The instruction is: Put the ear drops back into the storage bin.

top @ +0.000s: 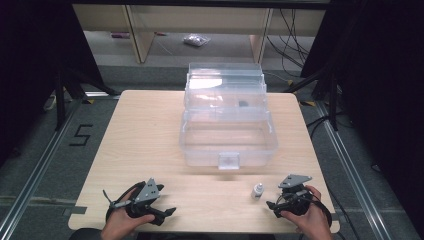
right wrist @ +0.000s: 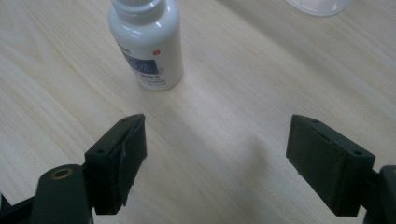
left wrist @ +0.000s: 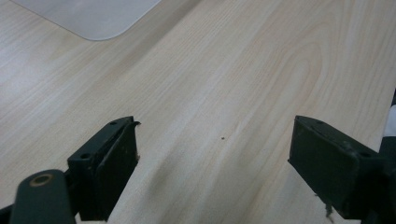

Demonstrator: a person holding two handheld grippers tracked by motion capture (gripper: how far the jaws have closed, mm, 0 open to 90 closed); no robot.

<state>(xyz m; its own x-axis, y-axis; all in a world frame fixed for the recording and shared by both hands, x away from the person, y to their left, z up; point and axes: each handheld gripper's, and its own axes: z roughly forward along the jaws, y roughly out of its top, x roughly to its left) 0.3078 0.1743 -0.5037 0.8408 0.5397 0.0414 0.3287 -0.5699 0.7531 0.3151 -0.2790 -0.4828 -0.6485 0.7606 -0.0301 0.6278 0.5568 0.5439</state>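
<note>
Here the bottle (right wrist: 146, 44) stands upright near the table's (top: 150, 130) front edge, just ahead-left of the right gripper (right wrist: 215, 163); both grippers' jaws are spread, empty, the left gripper (left wrist: 212, 163) well apart.

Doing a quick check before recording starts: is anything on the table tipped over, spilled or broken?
Nothing stands out. The small white bottle stands upright and capped, the clear box sits open and square on the table, and both tongs are open and hold nothing.
</note>
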